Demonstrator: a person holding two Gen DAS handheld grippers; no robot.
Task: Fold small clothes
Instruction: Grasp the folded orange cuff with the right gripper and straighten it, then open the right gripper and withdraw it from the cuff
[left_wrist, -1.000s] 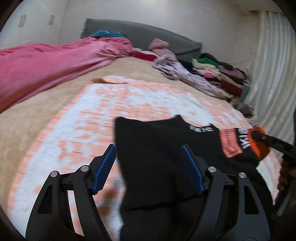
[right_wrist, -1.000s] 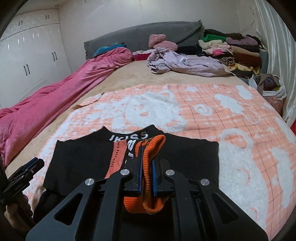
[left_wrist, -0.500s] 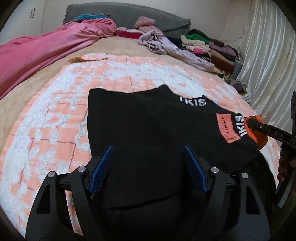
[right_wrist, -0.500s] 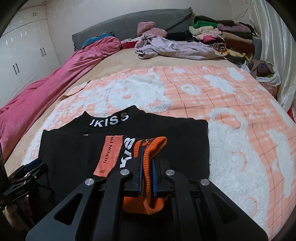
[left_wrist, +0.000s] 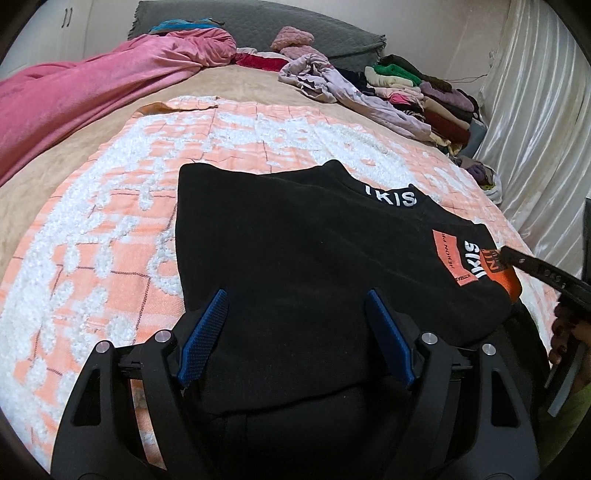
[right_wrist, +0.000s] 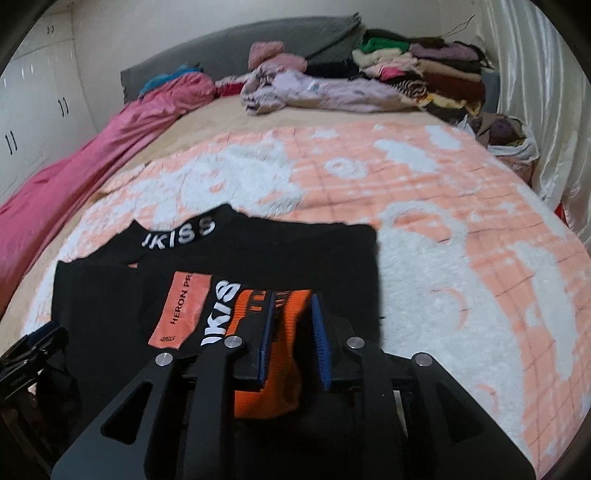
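A black top (left_wrist: 295, 251) with white collar lettering and an orange patch lies flat on the orange-and-white blanket (left_wrist: 110, 229); it also shows in the right wrist view (right_wrist: 258, 258). My left gripper (left_wrist: 295, 328) is open and empty, just above the top's near part. My right gripper (right_wrist: 293, 325) has its jaws parted a little around the orange cuff (right_wrist: 273, 369), no longer pinching it. The right gripper's tip shows at the right of the left wrist view (left_wrist: 535, 269).
A pink duvet (left_wrist: 92, 88) runs along the left of the bed. Loose lilac clothes (right_wrist: 325, 92) and a stack of folded clothes (right_wrist: 424, 74) lie at the far end by the grey headboard. A white curtain (left_wrist: 535, 129) hangs on the right.
The right gripper's jaws have parted from the orange cuff they were shut on. The sleeve now lies across the top. The left gripper stayed open and shifted slightly over the top.
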